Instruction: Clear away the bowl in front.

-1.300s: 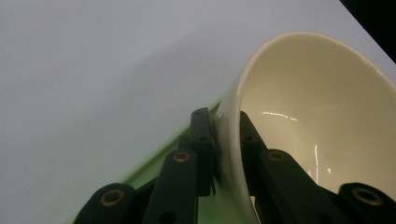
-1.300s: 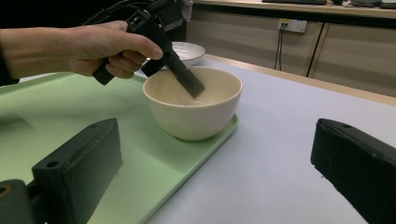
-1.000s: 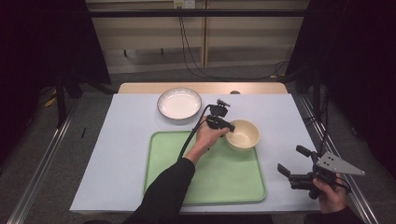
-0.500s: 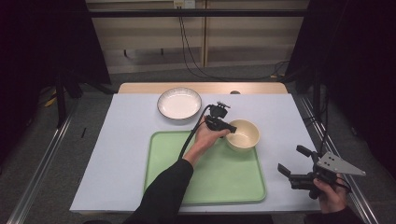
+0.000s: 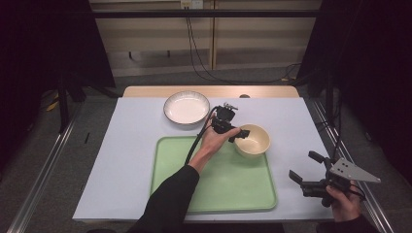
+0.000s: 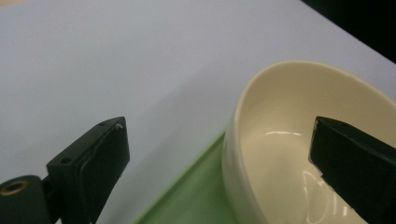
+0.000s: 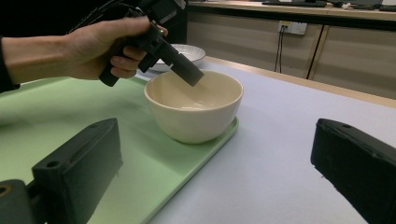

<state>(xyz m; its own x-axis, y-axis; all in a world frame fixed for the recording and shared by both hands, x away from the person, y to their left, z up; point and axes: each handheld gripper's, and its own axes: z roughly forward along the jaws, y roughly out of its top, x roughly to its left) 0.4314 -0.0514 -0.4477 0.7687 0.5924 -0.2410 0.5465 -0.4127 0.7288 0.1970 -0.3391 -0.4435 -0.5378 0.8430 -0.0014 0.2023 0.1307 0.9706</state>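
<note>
A cream bowl (image 5: 252, 141) stands on the far right corner of a green tray (image 5: 218, 189). My left gripper (image 5: 240, 135) reaches to its left rim, and its jaws have just been opening. In the left gripper view the bowl (image 6: 289, 140) has its rim between the wide-spread jaws of that gripper (image 6: 219, 149), one inside and one outside, neither pressing. In the right gripper view the bowl (image 7: 194, 109) has one of the left gripper's fingers (image 7: 187, 71) dipping into it. My right gripper (image 5: 302, 166) is held open at the table's near right corner, with nothing between its fingers.
A white plate (image 5: 186, 108) sits at the back of the table, behind the tray. A pale sheet (image 5: 116, 160) covers the tabletop. Dark cables (image 5: 199, 53) hang behind the far edge. The left forearm (image 5: 170, 194) lies across the tray.
The left gripper stays at the bowl's rim with barely any shift. The bowl, the tray and the right gripper keep their places.
</note>
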